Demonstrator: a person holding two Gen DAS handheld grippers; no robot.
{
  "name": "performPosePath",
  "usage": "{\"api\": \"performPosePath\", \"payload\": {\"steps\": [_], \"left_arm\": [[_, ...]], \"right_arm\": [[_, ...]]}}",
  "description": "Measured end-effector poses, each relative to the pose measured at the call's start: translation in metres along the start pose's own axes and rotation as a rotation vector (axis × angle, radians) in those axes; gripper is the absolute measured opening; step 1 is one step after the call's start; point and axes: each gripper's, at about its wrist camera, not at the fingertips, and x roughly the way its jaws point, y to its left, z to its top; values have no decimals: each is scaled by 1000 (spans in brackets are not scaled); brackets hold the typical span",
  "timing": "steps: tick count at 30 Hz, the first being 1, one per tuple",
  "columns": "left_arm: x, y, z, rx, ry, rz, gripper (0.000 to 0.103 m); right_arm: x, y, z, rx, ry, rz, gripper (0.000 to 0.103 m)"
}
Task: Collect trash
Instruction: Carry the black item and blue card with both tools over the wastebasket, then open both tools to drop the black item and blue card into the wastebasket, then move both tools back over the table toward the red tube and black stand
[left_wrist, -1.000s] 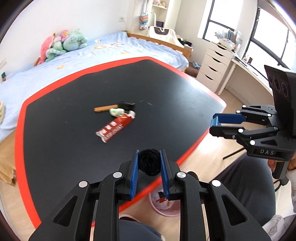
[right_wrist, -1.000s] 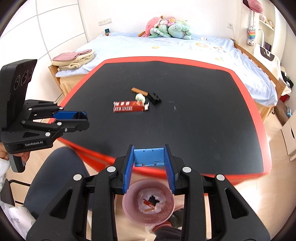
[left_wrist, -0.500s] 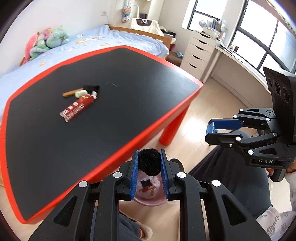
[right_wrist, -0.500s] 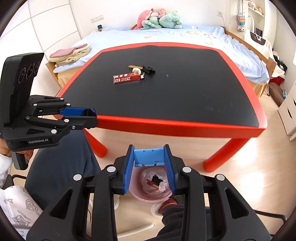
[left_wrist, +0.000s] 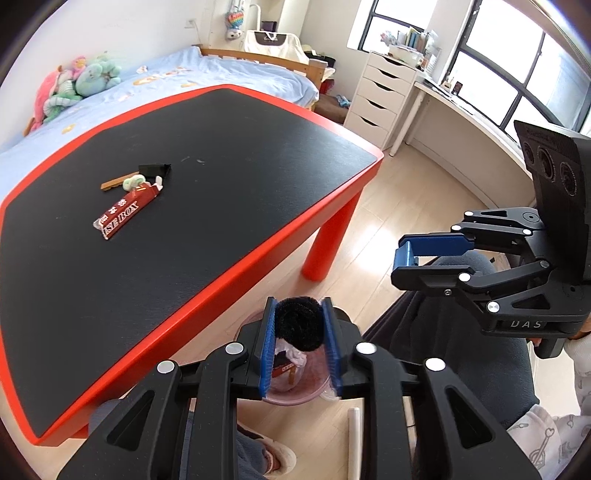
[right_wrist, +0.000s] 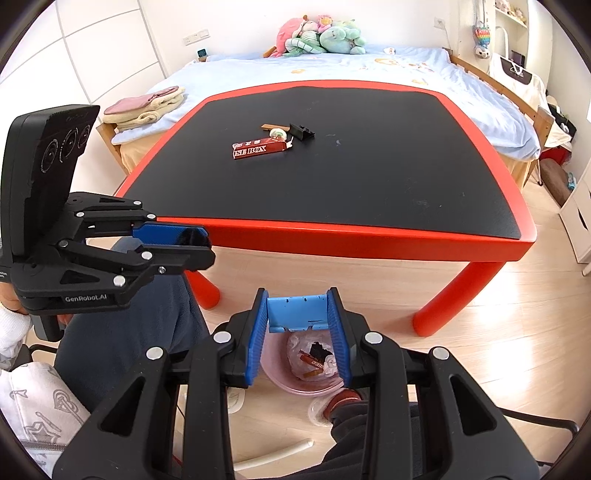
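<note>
While left hand-held gripper (left_wrist: 299, 345) clamps one black fuzzy ball (left_wrist: 297, 325), right hand-held gripper (right_wrist: 298, 341) holds one blue piece (right_wrist: 296, 314), one pink bin (right_wrist: 295, 384) below.

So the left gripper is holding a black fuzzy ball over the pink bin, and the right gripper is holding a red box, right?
Not quite. The right gripper holds a light blue piece, as the right wrist view shows; the red box lies on the table. The left gripper does hold the black fuzzy ball over the pink bin.

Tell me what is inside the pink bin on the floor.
The pink bin holds crumpled white paper, a red wrapper and a dark scrap. The right gripper covers the bin's sides, so anything lying there or underneath the pile is hidden.
</note>
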Motion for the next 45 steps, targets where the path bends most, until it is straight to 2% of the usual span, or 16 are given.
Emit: {"api": "performPosePath", "payload": {"steps": [1, 2, 3, 6, 7, 12, 15, 31, 39, 45], "left_arm": [[1, 0, 0, 2, 3, -2, 30], [1, 0, 0, 2, 4, 1, 37], [2, 1, 0, 1, 2, 7, 53], [-1, 5, -1, -23, -20, 20, 85], [-2, 6, -1, -30, -28, 26, 88], [-6, 13, 0, -56, -38, 47, 95], [-9, 15, -1, -66, -43, 60, 95], [-17, 32, -4, -104, -44, 85, 95], [-23, 47, 4, -115, -61, 100, 95], [-30, 61, 19, -110, -83, 122, 95]], "right_arm": [[1, 0, -1, -1, 3, -4, 46], [0, -1, -1, 0, 3, -7, 56], [0, -2, -1, 5, -2, -9, 72], [0, -5, -3, 24, -4, -24, 88], [0, -7, -3, 32, -6, -27, 91], [2, -8, -4, 49, -2, -26, 98], [3, -9, -4, 55, 0, -22, 100], [10, -8, 5, 51, 4, -9, 100], [11, -5, 25, 24, -8, 2, 100], [13, -2, 55, -15, -31, 11, 100]]}}
